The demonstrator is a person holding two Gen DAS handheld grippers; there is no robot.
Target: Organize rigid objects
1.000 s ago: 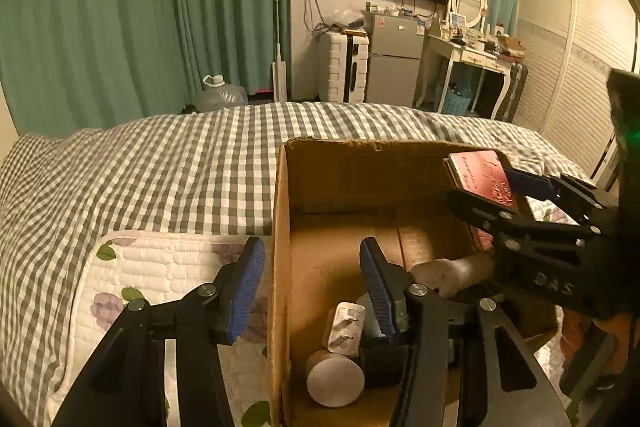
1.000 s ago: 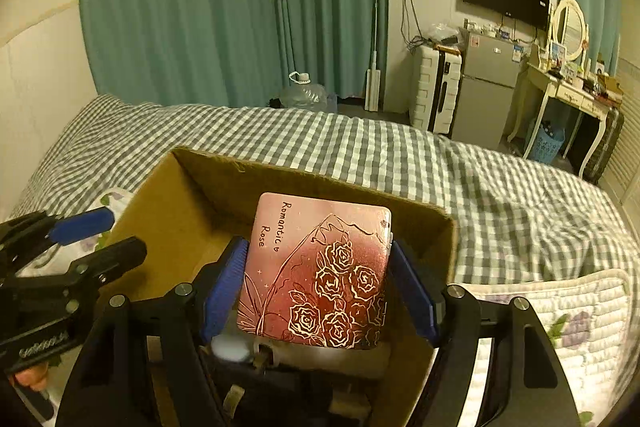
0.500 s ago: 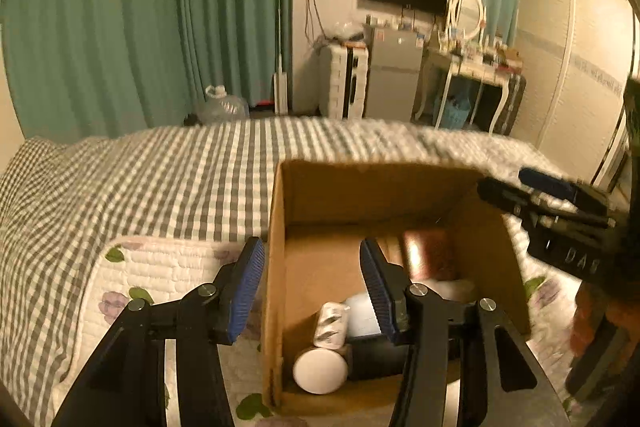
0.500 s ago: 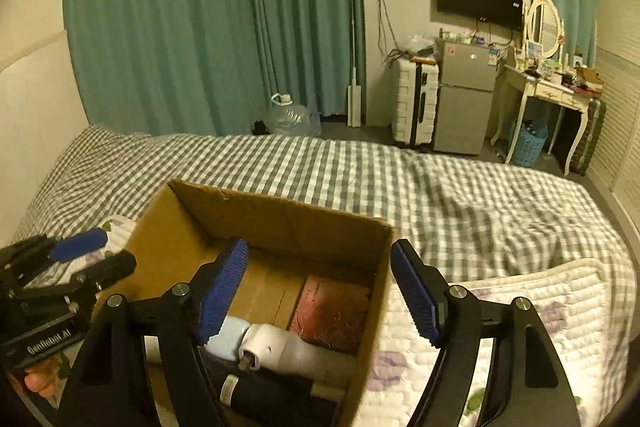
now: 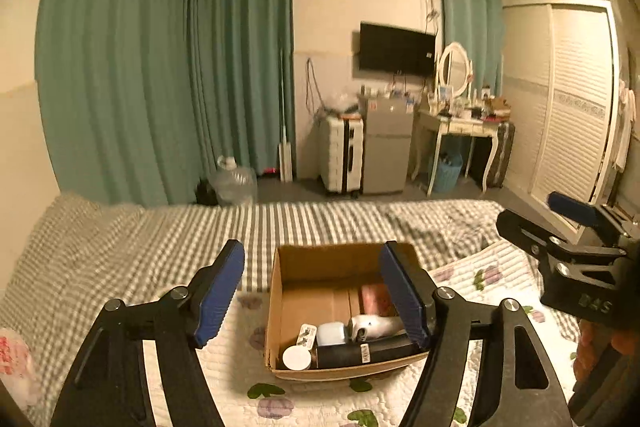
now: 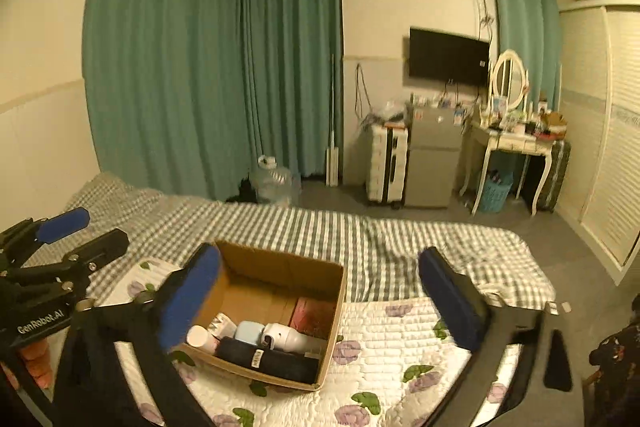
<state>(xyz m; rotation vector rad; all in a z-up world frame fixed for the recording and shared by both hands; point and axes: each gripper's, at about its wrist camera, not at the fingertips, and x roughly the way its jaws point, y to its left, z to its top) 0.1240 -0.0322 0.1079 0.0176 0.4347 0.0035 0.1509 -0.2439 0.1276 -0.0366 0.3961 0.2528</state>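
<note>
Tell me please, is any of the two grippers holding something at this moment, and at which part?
Nothing is held. The left gripper and the right gripper are both open and empty; the pink rose tin lies in the cardboard box.

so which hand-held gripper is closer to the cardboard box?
Hard to call. The left hand-held gripper and the right one are both open, raised above and pulled back from the cardboard box.
</note>
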